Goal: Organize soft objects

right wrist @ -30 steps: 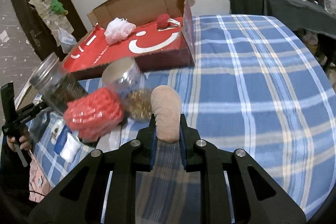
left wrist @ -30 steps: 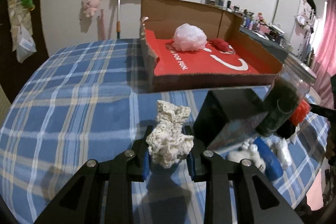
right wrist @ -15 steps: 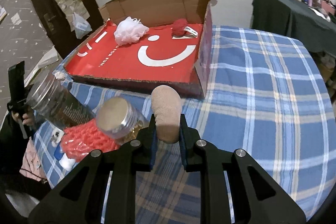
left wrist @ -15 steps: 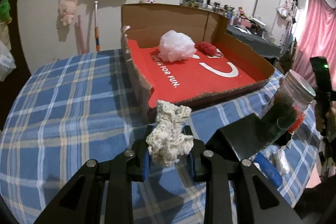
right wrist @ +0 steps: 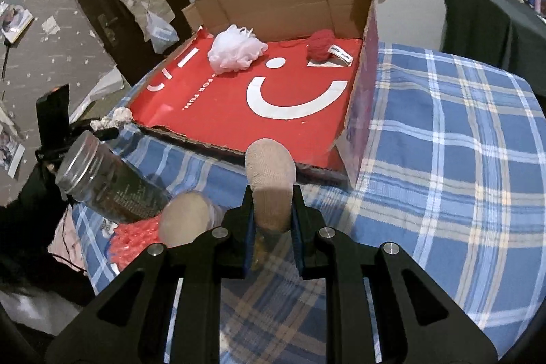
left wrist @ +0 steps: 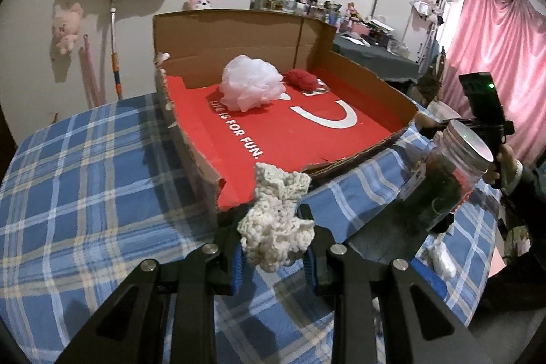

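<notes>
My left gripper (left wrist: 275,256) is shut on a cream knitted piece (left wrist: 277,220), held just short of the near torn corner of the cardboard box (left wrist: 201,159). A beige sock (right wrist: 271,179) stands up between the pads of my right gripper (right wrist: 273,237), which is shut on it in front of the box's (right wrist: 361,111) near edge. On the box's red floor lie a white mesh puff (left wrist: 250,86) (right wrist: 235,48) and a red yarn ball (left wrist: 302,79) (right wrist: 319,45). A red knitted thing (right wrist: 131,236) lies on the checked cloth at the left.
A glass jar with a metal lid (left wrist: 443,179) (right wrist: 109,178) and a second, smaller jar (right wrist: 186,219) stand near the box front. A dark flat box (left wrist: 385,234) lies beside them. The other handle and a hand (left wrist: 501,159) show at the right. Blue checked cloth (right wrist: 443,159) covers the table.
Both grippers have moved towards the cardboard box with their loads and rolled somewhat. The box now looms larger and the jars have slid towards the sides of the views.
</notes>
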A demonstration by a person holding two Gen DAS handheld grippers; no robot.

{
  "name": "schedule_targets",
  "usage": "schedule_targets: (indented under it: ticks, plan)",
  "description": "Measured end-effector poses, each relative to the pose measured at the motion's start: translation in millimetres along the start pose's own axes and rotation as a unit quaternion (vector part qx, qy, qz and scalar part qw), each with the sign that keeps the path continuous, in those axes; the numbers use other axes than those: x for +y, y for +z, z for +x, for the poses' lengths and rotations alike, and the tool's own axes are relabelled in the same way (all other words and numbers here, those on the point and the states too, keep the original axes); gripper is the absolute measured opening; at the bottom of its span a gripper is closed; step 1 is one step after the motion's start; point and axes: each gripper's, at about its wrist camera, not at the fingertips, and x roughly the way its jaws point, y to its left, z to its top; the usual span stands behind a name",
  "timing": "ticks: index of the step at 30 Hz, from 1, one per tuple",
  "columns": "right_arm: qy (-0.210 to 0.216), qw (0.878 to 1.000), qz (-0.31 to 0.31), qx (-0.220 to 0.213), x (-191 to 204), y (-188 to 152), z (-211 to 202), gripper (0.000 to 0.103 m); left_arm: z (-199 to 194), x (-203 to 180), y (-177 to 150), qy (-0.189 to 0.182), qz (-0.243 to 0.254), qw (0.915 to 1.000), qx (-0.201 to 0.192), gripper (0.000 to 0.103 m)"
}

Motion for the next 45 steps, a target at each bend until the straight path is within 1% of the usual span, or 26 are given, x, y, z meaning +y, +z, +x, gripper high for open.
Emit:
schedule_targets:
  ticks: [3,6,10,22,27,30,31,33,35,36,38,41,45]
  plan:
    - [0.007,1.0,-0.006,0.007,-0.9,3.3,3.5,0.017,3.6,-0.7,5.3,-0.018,0.006,0.9998,0.001,0.029]
    - [0.031,0.999,-0.009,0.009,-1.8,6.1,2.9,0.017,6.9,-0.1,9.4,-0.039,0.006,0.9992,-0.001,0.029]
    - [0.041,0.999,-0.02,0.012,1.1,9.1,2.0,0.017,11.3,-2.2,14.8,-0.052,0.011,0.9986,0.001,0.029]
    - [0.054,0.997,-0.04,0.028,5.3,24.3,14.2,0.017,36.1,-12.7,32.2,-0.071,0.032,0.9968,0.019,0.029]
    - [0.062,0.997,-0.045,0.029,8.0,32.0,19.5,0.017,43.8,-20.4,41.3,-0.073,0.041,0.9963,0.019,0.029]
    - [0.058,0.997,-0.042,0.024,10.8,38.9,21.4,0.017,47.8,-22.6,48.8,-0.062,0.036,0.9973,0.018,0.029]
    - [0.049,0.998,-0.041,0.023,11.9,41.6,22.2,0.017,48.8,-22.4,51.3,-0.055,0.034,0.9977,0.019,0.029]
    - [0.024,0.999,-0.035,0.024,15.0,48.8,26.1,0.017,53.4,-22.8,56.9,-0.036,0.03,0.9986,0.023,0.029]
    - [-0.004,0.999,-0.033,0.028,16.2,55.0,30.5,0.017,60.7,-20.6,63.7,-0.009,0.017,0.9992,0.035,0.029]
    - [-0.027,0.999,-0.036,0.03,18.5,58.8,33.3,0.017,64.4,-18.9,66.5,0.005,0.008,0.9991,0.042,0.029]
    - [-0.047,0.998,-0.029,0.036,19.3,65.8,38.3,0.017,69.6,-14.5,70.6,0.025,-0.007,0.9983,0.053,0.029]
    - [-0.095,0.994,-0.031,0.049,21.8,78.1,48.7,0.017,77.5,-10.8,77.0,0.057,-0.015,0.996,0.067,0.029]
    - [-0.119,0.99,-0.024,0.077,22.5,98.4,64.3,0.017,88.5,-11.8,92.5,0.079,-0.017,0.9932,0.084,0.029]
